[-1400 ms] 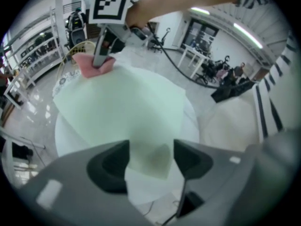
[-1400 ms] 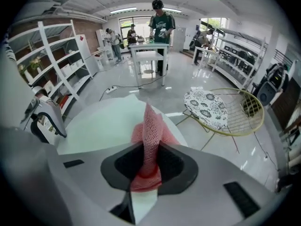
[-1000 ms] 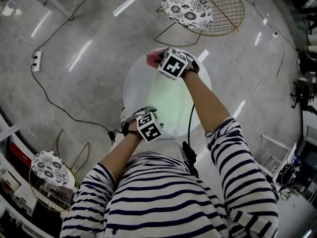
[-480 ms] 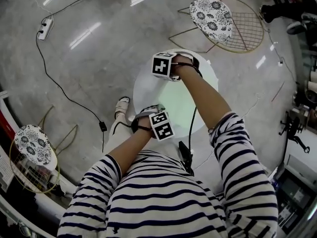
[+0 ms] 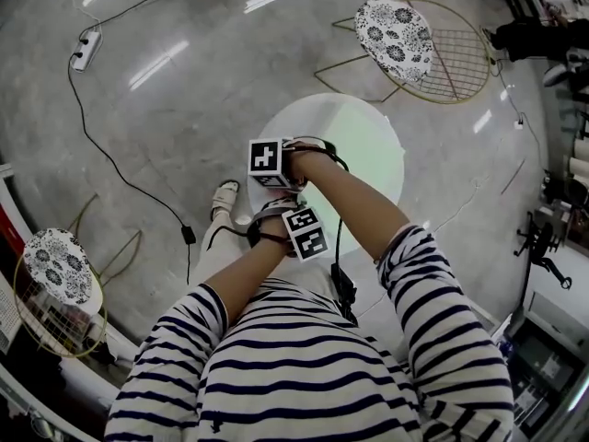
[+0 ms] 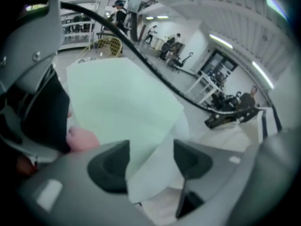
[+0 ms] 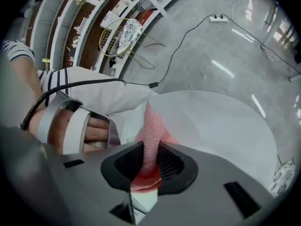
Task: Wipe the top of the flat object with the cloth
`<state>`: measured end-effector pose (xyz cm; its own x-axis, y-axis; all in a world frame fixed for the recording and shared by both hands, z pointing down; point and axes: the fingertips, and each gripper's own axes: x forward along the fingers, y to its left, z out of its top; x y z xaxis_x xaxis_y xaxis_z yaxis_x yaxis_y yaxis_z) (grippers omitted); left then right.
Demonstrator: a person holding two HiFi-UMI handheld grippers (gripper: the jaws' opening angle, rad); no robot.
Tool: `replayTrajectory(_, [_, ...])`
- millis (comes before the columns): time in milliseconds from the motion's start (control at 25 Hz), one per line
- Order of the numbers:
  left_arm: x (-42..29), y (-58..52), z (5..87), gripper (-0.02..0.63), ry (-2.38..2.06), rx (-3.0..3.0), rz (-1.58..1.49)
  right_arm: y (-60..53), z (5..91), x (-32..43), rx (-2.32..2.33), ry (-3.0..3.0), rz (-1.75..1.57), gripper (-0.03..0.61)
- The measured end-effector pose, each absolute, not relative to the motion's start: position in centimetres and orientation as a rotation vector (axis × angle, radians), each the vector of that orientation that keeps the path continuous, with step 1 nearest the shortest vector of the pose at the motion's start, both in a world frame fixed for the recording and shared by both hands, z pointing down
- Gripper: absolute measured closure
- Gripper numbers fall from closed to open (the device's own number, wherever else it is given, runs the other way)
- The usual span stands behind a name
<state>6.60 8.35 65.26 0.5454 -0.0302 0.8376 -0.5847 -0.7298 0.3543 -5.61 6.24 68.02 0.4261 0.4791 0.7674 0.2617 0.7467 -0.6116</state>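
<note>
In the head view, a round white tabletop (image 5: 276, 120) stands on a grey polished floor, and a pale green flat sheet (image 5: 363, 150) lies on top of it. The right tool (image 5: 267, 168) is over the left near part of the tabletop. Its marker cube and the hand hide what it holds. The left tool (image 5: 276, 212) is just beside it, at the near edge. The right forearm crosses over the near part of the sheet. Two gold wire chairs with flowered cushions (image 5: 396, 28) (image 5: 57, 265) stand well apart from the tabletop. A white power strip (image 5: 85, 51) with a black cable (image 5: 110, 159) lies on the floor.

In the left gripper view, the left tool (image 6: 150, 161) has its jaws spread. A corner of the green sheet (image 6: 117, 102) and the white edge under it show between them. Another black cable (image 6: 155, 72) crosses in front.

In the right gripper view, the right tool (image 7: 150, 161) is pressed together on a pink-red mesh cloth (image 7: 150, 131). The cloth stands out forward, at the near edge of the tabletop (image 7: 216, 126). The person's left hand (image 7: 80, 128) is just beside it.
</note>
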Motion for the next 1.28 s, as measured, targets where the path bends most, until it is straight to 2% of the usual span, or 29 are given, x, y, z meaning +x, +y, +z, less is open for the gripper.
replayTrajectory(240, [6.5, 8.4, 65.0, 0.319, -0.479, 2.158, 1.15, 4.0, 68.1, -5.8, -0.721, -1.202, 0.156, 0.503])
replayTrajectory(800, [6.4, 8.3, 65.0, 0.319, -0.459, 2.115, 1.167, -14.8, 67.9, -6.3, -0.326, -1.425, 0.065, 0.503])
replayTrajectory(1280, [6.1, 8.6, 64.9, 0.319, -0.402, 2.072, 1.214, -23.5, 66.9, -4.1, -0.017, -1.703, 0.344, 0.503])
